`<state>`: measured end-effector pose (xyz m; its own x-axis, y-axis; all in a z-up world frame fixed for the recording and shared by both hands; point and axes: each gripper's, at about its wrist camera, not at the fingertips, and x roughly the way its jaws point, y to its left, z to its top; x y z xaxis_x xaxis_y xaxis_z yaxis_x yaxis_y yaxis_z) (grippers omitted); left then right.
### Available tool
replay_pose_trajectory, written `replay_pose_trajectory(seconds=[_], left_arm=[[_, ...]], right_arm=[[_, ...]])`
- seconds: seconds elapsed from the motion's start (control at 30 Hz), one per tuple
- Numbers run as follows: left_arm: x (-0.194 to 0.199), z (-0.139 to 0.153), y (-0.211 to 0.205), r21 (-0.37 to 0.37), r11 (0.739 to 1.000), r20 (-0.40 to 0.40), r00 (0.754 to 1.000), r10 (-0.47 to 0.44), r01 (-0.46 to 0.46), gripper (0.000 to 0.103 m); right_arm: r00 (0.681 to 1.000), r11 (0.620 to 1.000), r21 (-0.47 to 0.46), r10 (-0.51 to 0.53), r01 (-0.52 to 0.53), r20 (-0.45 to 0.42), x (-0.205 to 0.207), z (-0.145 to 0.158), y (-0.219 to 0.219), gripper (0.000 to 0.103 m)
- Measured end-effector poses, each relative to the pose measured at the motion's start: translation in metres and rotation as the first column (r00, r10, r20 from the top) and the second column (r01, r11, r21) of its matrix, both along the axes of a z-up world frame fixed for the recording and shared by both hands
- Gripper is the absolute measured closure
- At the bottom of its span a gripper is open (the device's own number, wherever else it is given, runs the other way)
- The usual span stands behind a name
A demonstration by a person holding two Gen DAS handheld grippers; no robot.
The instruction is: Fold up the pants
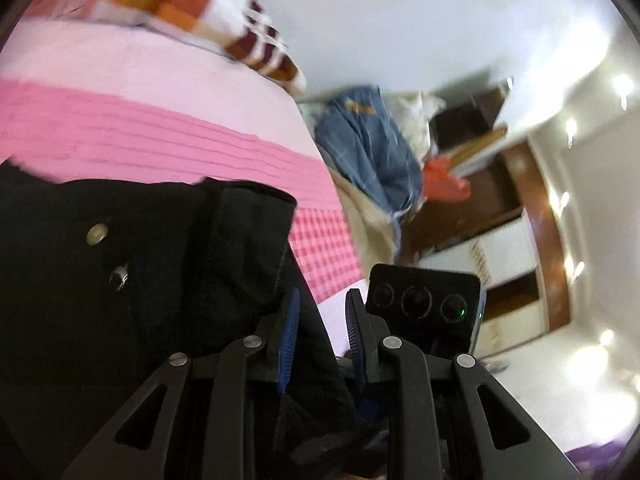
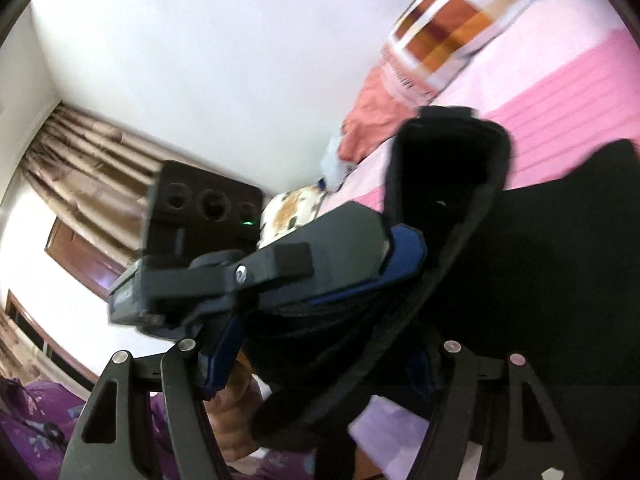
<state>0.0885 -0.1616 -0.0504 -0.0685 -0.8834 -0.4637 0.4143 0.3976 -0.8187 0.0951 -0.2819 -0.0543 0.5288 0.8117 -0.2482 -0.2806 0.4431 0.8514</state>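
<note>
The left hand-held gripper [image 1: 322, 330] has its blue pads [image 1: 289, 334] close together with black cloth between them. It is pinching the edge of the black pants [image 1: 120, 272] near the waistband. A round silver button [image 1: 98, 234] and a small metal hook [image 1: 120, 276] show on the pants just beside that edge. The pants lie over a pink bed [image 1: 140, 136] with stripes and little squares.

The right hand-held gripper [image 2: 320, 364] is seen from its own camera, and black cloth fills the space between its fingers. Its blue pads are mostly hidden, so I cannot tell for sure how tight it is, but the cloth runs right through it. The other gripper crosses this view and its blue pad [image 2: 404, 256] presses on a folded part of the pants [image 2: 540, 260].

A pillow [image 1: 208, 8] with orange, brown and white squares sits at the top of the bed. Past the bed there is a blue cloth [image 1: 368, 148] in a heap, and something red [image 1: 444, 178] next to it. Brown curtains [image 2: 88, 160] hang by a white wall in the right view.
</note>
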Motion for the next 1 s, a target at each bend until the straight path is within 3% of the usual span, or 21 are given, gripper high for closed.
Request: replay_pose_trajectory(seconds=[0.07, 0.13, 0.23, 0.33, 0.37, 0.47, 0.53, 0.6, 0.67, 0.77, 0.83, 0.93, 1.0], left_arm=[[-0.002, -0.014, -0.017, -0.042, 0.998, -0.055, 0.998, -0.038, 0.036, 0.081], [-0.006, -0.020, -0.021, -0.014, 0.999, -0.030, 0.999, -0.035, 0.034, 0.081], [-0.007, -0.028, -0.015, -0.023, 0.999, -0.071, 0.997, -0.030, 0.028, 0.080], [-0.010, -0.024, -0.010, -0.008, 0.999, -0.029, 0.998, -0.048, 0.047, 0.079], [-0.011, -0.023, -0.009, -0.021, 0.998, -0.029, 0.998, -0.061, 0.060, 0.079], [-0.009, -0.017, -0.011, -0.117, 0.989, -0.049, 0.994, -0.097, 0.091, 0.074], [-0.010, -0.008, -0.021, -0.160, 0.981, -0.018, 0.993, -0.118, 0.113, 0.059], [-0.007, 0.000, -0.029, -0.185, 0.976, 0.017, 0.993, -0.117, 0.118, 0.058], [0.001, 0.007, -0.024, -0.233, 0.970, 0.021, 0.997, -0.068, 0.071, 0.058], [0.021, 0.019, 0.006, -0.339, 0.939, 0.007, 0.998, 0.055, -0.050, 0.055], [0.032, 0.027, 0.021, -0.278, 0.955, 0.052, 0.991, 0.126, -0.107, 0.049], [0.036, 0.028, 0.041, -0.136, 0.979, 0.156, 0.973, 0.170, -0.149, 0.042], [0.034, 0.018, 0.054, -0.043, 0.980, 0.187, 0.962, 0.197, -0.192, 0.038]], right_arm=[[0.999, 0.999, 0.007, -0.035, 0.036, -0.031, 0.000, -0.013, -0.019, 0.035], [0.995, 0.997, 0.002, -0.076, 0.076, -0.067, 0.001, -0.027, -0.035, 0.035], [0.996, 0.999, 0.006, -0.048, 0.049, -0.075, 0.002, -0.036, -0.032, 0.035], [0.997, 1.000, -0.009, -0.008, 0.007, -0.077, 0.007, -0.037, -0.029, 0.032], [0.997, 1.000, -0.007, 0.000, -0.001, -0.078, 0.008, -0.037, -0.027, 0.026], [0.995, 0.998, 0.055, 0.002, 0.003, -0.096, 0.014, -0.043, -0.030, 0.012], [0.993, 0.992, 0.125, -0.002, 0.017, -0.121, 0.013, -0.047, -0.037, 0.011], [0.991, 0.984, 0.176, -0.010, 0.033, -0.134, 0.007, -0.049, -0.044, 0.008], [0.989, 0.983, 0.177, -0.017, 0.043, -0.148, 0.005, -0.048, -0.050, 0.007], [0.983, 0.981, 0.186, -0.018, 0.052, -0.180, 0.004, -0.055, -0.059, 0.007], [0.981, 0.971, 0.230, -0.022, 0.066, -0.191, 0.003, -0.060, -0.066, 0.007], [0.983, 0.984, 0.175, -0.013, 0.045, -0.182, 0.002, -0.055, -0.064, 0.015], [0.981, 0.993, 0.112, -0.025, 0.047, -0.194, 0.001, -0.055, -0.063, 0.042]])
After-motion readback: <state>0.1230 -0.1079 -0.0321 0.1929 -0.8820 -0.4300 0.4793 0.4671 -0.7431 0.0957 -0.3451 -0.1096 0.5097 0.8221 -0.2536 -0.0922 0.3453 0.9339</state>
